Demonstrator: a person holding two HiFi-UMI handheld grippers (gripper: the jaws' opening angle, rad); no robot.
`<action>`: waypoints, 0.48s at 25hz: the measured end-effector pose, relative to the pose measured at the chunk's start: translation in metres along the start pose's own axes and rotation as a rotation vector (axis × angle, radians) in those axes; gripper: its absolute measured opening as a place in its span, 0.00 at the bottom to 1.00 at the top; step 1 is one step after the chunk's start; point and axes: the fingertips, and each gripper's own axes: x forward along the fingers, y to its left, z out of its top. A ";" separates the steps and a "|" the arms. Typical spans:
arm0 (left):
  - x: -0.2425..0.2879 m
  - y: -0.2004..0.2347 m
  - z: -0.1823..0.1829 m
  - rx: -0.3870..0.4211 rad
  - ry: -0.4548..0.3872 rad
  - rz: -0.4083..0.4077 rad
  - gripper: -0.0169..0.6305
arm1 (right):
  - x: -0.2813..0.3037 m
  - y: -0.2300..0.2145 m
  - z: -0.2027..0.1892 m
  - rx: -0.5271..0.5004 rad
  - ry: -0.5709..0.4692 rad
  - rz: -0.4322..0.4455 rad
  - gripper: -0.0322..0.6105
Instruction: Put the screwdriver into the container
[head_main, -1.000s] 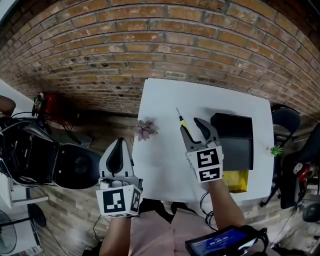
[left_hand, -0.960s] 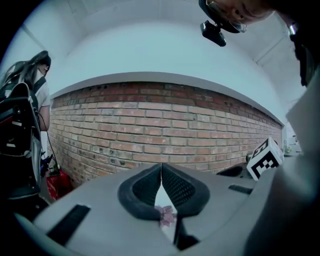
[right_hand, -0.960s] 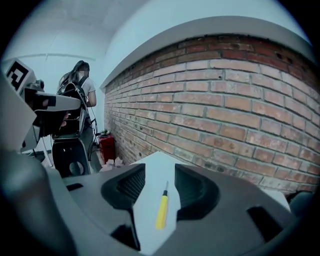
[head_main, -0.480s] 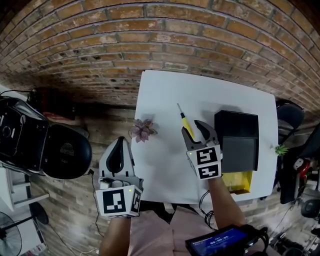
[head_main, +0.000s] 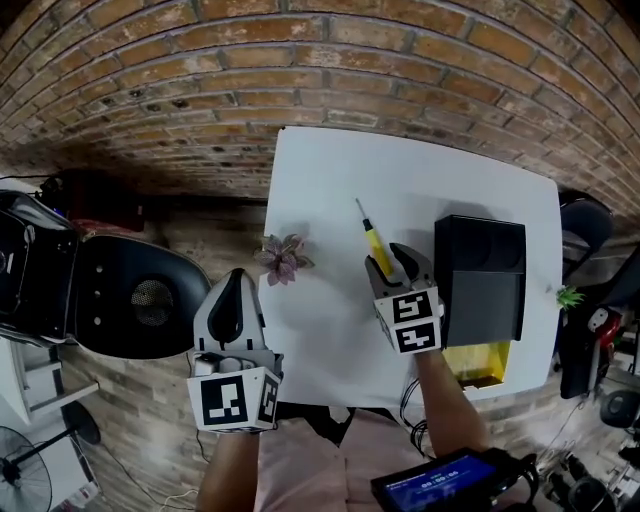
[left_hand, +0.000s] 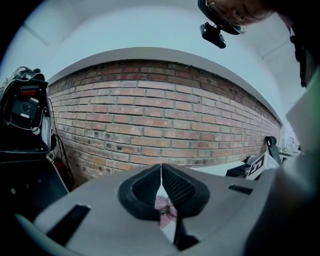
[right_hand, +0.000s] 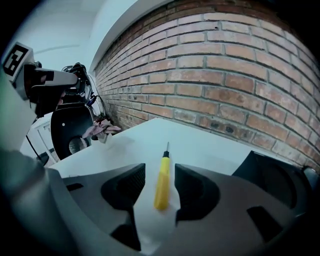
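Note:
A yellow-handled screwdriver (head_main: 374, 243) lies on the white table (head_main: 330, 180), its metal tip pointing toward the brick wall. My right gripper (head_main: 397, 262) is open, and the handle's near end lies between its jaws. In the right gripper view the screwdriver (right_hand: 162, 181) rests on the table in the gap of my right gripper (right_hand: 160, 192), with space on both sides. The black container (head_main: 480, 278) stands just right of that gripper. My left gripper (head_main: 231, 300) is shut and empty, held off the table's left edge.
A small pink-leaved plant (head_main: 283, 257) stands at the table's left edge. A yellow object (head_main: 476, 362) lies in front of the container. A black office chair (head_main: 120, 300) is on the floor at left. The brick wall (head_main: 300, 90) runs behind the table.
My right gripper has crept forward along the table, so the screwdriver handle now lies between its open jaws. The left gripper has stayed about where it was.

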 end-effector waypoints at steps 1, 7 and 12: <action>0.002 -0.001 -0.002 -0.001 0.005 -0.003 0.05 | 0.002 -0.001 -0.003 0.004 0.008 0.000 0.35; 0.009 0.000 -0.014 -0.006 0.032 -0.006 0.05 | 0.012 -0.004 -0.024 0.025 0.055 0.006 0.35; 0.012 0.000 -0.019 -0.006 0.042 -0.003 0.05 | 0.017 -0.004 -0.033 0.050 0.061 0.017 0.35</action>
